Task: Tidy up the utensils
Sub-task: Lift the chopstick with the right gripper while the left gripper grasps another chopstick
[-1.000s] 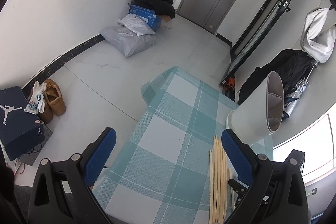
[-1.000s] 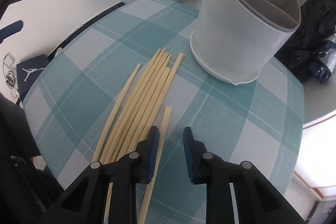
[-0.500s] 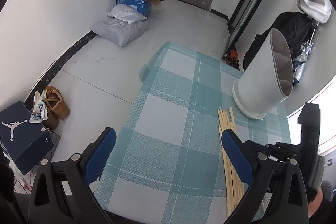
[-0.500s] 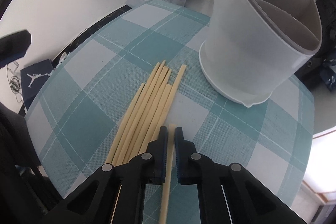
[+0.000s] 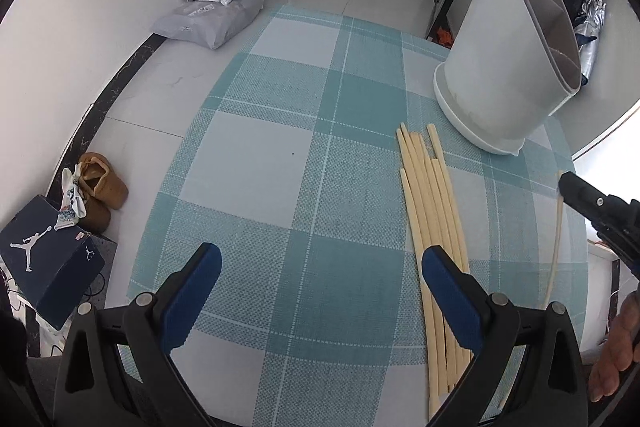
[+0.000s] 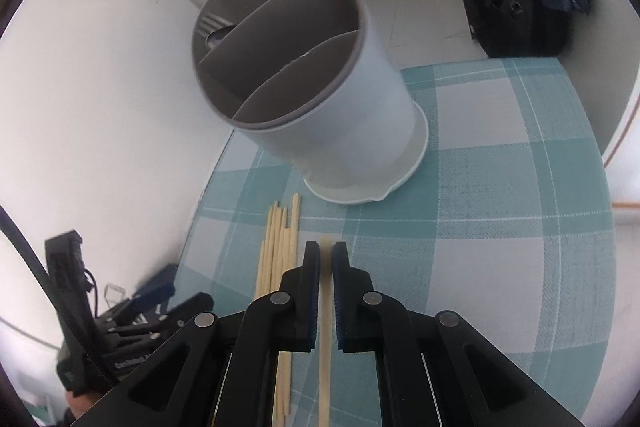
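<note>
My right gripper (image 6: 326, 255) is shut on a single pale chopstick (image 6: 325, 307) and holds it above the cloth, pointing toward the white utensil holder (image 6: 340, 115). The holder has three grey compartments, and a fork and spoon (image 6: 212, 27) stand in the far one. Several more chopsticks (image 5: 432, 211) lie in a bundle on the table, just left of the held one. My left gripper (image 5: 322, 263) hangs open over the cloth, its right finger above the bundle's near end. In the left wrist view the right gripper (image 5: 568, 183) enters from the right with the chopstick (image 5: 556, 247) hanging below it.
The round table wears a teal checked cloth (image 5: 280, 167). The holder (image 5: 500, 67) stands near its far right edge. On the floor to the left are a dark shoe box (image 5: 44, 259), brown shoes (image 5: 100, 183) and grey parcels (image 5: 212, 19). A hand (image 5: 616, 347) shows at the right.
My right gripper closed on one chopstick, lifted it off the cloth and rolled toward the holder. My left gripper stayed open, sank and tilted further down over the table.
</note>
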The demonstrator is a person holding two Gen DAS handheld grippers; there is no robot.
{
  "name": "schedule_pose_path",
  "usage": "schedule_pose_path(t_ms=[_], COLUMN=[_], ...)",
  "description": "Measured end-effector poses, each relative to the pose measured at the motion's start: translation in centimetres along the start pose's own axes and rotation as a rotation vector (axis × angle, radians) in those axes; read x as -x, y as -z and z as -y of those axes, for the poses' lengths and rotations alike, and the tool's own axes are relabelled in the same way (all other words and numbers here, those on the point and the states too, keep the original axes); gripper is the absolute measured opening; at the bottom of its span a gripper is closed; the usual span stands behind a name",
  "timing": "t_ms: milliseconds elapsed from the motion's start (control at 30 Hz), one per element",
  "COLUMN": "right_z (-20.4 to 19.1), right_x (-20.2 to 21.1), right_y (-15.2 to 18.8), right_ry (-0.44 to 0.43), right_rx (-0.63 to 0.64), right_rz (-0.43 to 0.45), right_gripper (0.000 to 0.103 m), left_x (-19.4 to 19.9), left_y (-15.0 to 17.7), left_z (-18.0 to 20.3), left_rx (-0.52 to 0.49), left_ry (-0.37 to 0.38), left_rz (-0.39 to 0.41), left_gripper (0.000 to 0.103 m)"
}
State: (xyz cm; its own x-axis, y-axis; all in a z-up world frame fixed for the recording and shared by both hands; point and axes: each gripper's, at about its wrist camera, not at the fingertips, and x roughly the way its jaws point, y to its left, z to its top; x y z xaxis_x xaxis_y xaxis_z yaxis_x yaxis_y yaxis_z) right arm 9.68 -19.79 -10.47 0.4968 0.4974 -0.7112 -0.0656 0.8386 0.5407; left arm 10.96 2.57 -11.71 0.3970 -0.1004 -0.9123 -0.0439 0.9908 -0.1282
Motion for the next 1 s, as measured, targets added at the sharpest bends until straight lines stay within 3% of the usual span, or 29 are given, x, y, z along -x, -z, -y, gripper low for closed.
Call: schedule_pose_path(t_ms=[133, 300, 533, 600, 900, 1000], right_z=[3.2, 5.5, 4.9, 4.1, 2.0, 2.1], right_x=[1.3, 2.8, 5.7, 6.3, 6.5, 6.6], right_y=[-0.3, -0.9, -1.4, -1.2, -1.1, -1.1], right_ry=[-0.068, -0.097, -0.111, -0.104, -0.077, -0.083], right_rx=[-0.158, -0.237, -0.186, -0.161, -0.059, -0.061], right_rz=[0.034, 0.071, 0.138, 0.149, 0.173, 0.170], right_gripper=[0.006, 0.006, 0.006, 0.006, 0.006, 0.006], left_x=[-0.7, -1.9, -2.0, -2.3, -1.6, -2.1], left_y=[0.1, 0.1, 0.0, 0.0, -0.1, -0.1], left_z=[0.7, 1.1, 1.5, 1.9, 2.0, 2.6], left_rx=[-0.013, -0.025, -0.027, -0.050, -0.026, -0.065], left_ry=[-0.016, -0.066, -0.086, -0.126, -0.095, -0.116], left_rz=[-0.020, -0.054, -0.044, -0.057, -0.016, -0.034], left_gripper=[0.099, 0.099, 0.099, 0.099, 0.099, 0.099])
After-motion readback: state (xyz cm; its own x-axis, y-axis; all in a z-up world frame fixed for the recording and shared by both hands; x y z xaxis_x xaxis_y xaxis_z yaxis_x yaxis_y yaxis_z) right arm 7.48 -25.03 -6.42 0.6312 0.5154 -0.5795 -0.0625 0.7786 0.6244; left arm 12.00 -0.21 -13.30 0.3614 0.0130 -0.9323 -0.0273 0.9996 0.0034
